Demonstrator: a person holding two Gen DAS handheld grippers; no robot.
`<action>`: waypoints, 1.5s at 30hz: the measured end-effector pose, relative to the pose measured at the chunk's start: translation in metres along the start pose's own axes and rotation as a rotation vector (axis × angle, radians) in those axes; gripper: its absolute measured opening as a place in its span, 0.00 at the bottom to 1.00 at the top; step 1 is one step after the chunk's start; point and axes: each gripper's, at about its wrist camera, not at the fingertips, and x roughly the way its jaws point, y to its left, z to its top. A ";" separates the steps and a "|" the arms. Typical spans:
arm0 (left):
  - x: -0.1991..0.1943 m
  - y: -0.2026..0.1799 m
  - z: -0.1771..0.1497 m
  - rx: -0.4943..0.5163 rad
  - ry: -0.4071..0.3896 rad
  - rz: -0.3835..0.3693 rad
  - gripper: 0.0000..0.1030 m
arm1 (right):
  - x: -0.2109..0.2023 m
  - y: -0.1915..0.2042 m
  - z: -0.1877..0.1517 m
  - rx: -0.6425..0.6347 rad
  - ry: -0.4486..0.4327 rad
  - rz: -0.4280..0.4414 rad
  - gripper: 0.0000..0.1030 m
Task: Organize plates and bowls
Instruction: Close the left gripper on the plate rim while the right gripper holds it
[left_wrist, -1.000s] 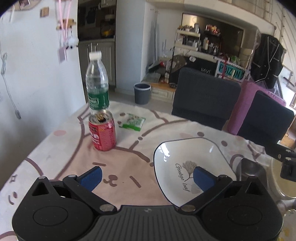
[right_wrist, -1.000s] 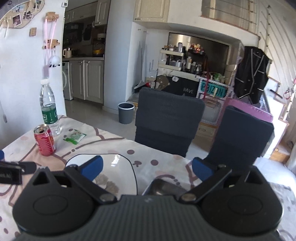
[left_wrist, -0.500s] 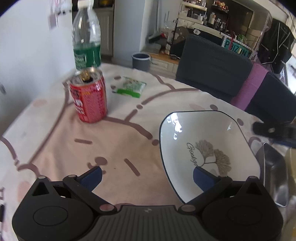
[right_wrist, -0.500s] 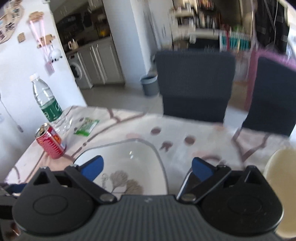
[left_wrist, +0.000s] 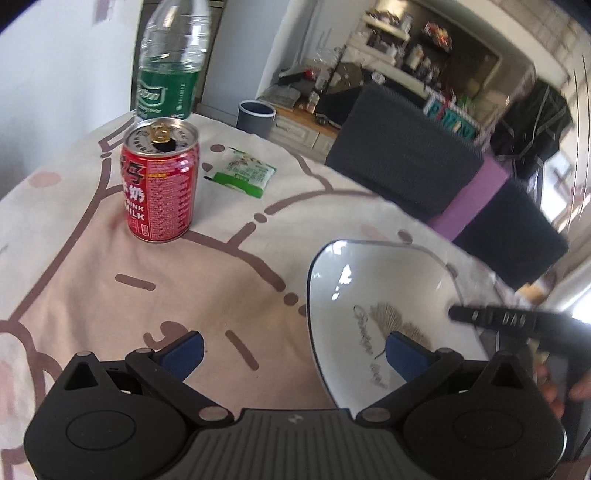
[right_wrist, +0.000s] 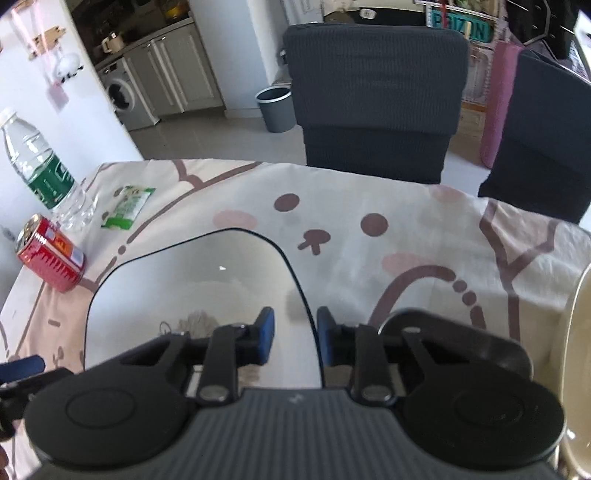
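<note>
A white squarish plate with a dark rim and a leaf print (left_wrist: 373, 295) lies on the tablecloth; it also shows in the right wrist view (right_wrist: 192, 295). My right gripper (right_wrist: 293, 338) has its blue pads close together astride the plate's right rim, one inside and one outside. My left gripper (left_wrist: 295, 349) is open, its right pad (left_wrist: 404, 356) over the plate's near edge, its left pad over the cloth. A cream bowl (right_wrist: 576, 354) sits at the far right. A dark object (right_wrist: 436, 328) lies behind the right gripper.
A red drink can (left_wrist: 160, 181), a water bottle (left_wrist: 170, 74) and a green sachet (left_wrist: 245, 175) stand at the table's left. Two dark chairs (right_wrist: 376, 88) stand behind the table. The right gripper's finger (left_wrist: 513, 319) crosses the plate's right side.
My right gripper has dropped toward the plate and its jaws have closed around the plate's right rim. My left gripper has moved forward and lower, still open.
</note>
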 end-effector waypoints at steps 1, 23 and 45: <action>-0.001 0.003 0.001 -0.017 -0.007 -0.014 1.00 | -0.001 0.001 -0.002 -0.002 0.003 -0.005 0.31; -0.008 0.048 0.021 0.103 0.016 -0.015 0.99 | 0.003 0.044 -0.040 -0.071 0.046 0.169 0.31; 0.020 0.069 0.014 -0.068 0.135 -0.090 0.13 | 0.018 0.041 -0.045 -0.030 0.060 0.169 0.24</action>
